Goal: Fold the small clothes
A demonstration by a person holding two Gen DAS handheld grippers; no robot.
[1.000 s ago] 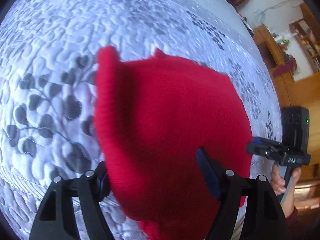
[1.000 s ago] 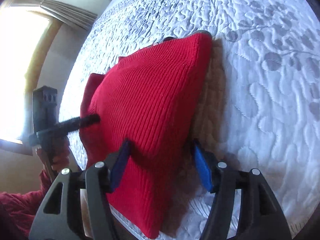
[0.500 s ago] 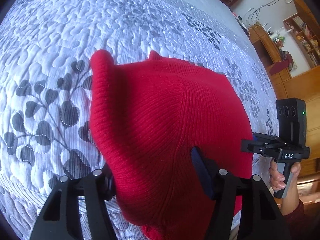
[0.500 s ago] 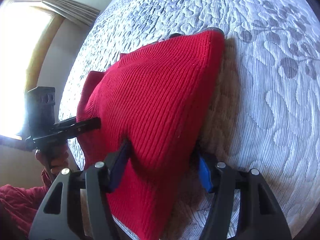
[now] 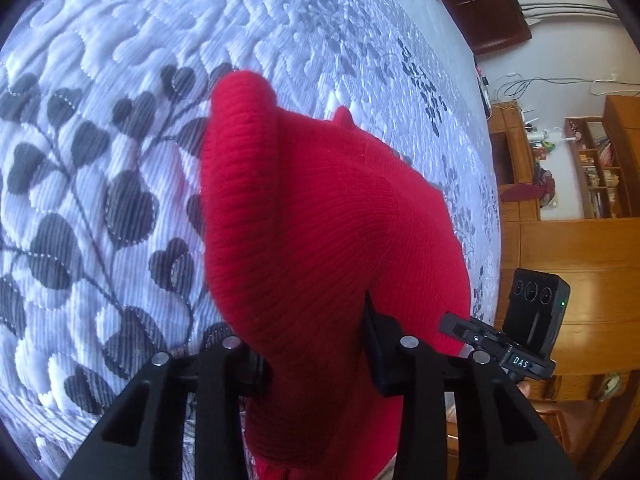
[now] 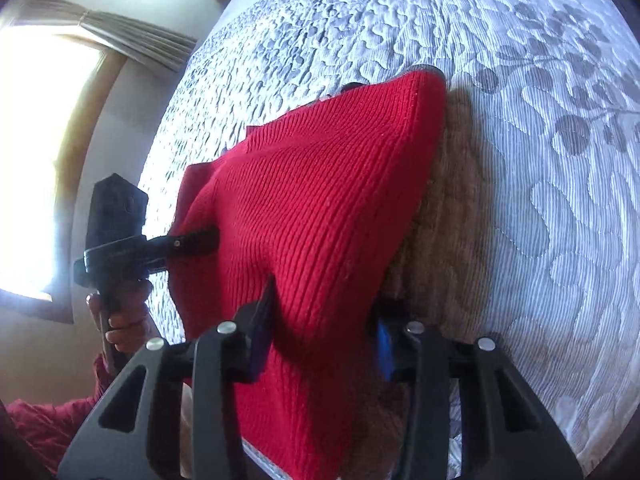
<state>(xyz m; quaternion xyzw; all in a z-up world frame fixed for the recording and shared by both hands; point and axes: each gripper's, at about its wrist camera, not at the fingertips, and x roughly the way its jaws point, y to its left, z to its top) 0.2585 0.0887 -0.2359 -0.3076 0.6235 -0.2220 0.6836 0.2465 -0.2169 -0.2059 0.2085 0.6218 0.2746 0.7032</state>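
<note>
A red knit garment (image 5: 320, 220) lies on a white quilt with grey leaves (image 5: 100, 200). Its near edge is lifted and bunched into a ridge. My left gripper (image 5: 312, 346) has that bunched edge filling the gap between its closing jaws, both pads against the knit. In the right wrist view my right gripper (image 6: 324, 330) is closing on the other near corner of the garment (image 6: 320, 208), its left pad denting the knit. A brownish fuzzy layer (image 6: 444, 248) shows under the garment's right edge. Each view also shows the other gripper at the cloth's side: the right gripper (image 5: 460, 326) and the left gripper (image 6: 196, 242).
The quilt (image 6: 540, 160) spreads far beyond the garment. Wooden cabinets (image 5: 580, 260) and a shelf (image 5: 596, 168) stand past the bed's right edge. A bright window with a curtain (image 6: 120, 44) is at the left. A hand (image 6: 124, 320) and red sleeve (image 6: 52, 420) hold the left gripper.
Both pairs of jaws have narrowed onto the red knit. The left gripper moved in and rolled, and the cloth has bunched into a taller ridge. The right gripper stayed in place.
</note>
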